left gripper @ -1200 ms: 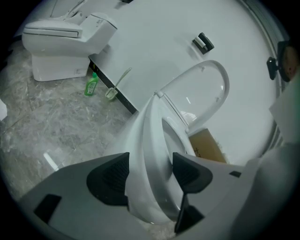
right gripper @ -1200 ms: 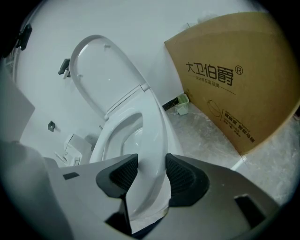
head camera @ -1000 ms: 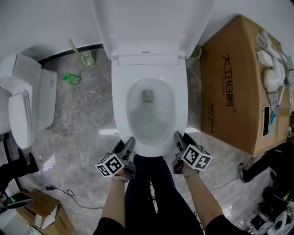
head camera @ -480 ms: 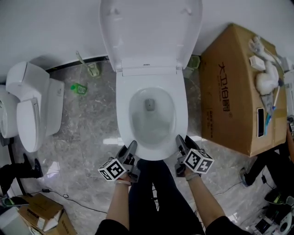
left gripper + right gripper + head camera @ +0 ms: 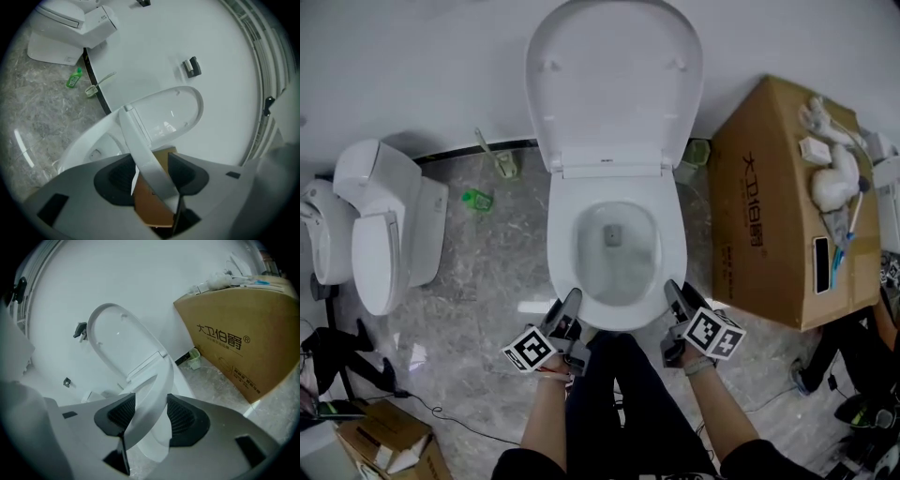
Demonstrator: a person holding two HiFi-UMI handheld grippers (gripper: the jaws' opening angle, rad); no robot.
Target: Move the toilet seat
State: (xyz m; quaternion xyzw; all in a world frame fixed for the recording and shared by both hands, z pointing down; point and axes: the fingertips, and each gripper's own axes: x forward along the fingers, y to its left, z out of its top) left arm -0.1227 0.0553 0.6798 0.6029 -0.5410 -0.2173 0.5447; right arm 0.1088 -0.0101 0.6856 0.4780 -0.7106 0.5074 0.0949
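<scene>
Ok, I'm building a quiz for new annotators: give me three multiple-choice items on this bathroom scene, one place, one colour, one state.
1. In the head view, the brown cardboard box stands on which side of the white ceramic toilet? A left; B right; C in front.
2. The small plastic bottle is: A green; B red; C blue.
3. The white oval toilet lid is: A shut; B raised; C taken off.
Answers: B, the box lies at the picture's right; A, its plastic shows green; B, it stands upright, the toilet open.
</scene>
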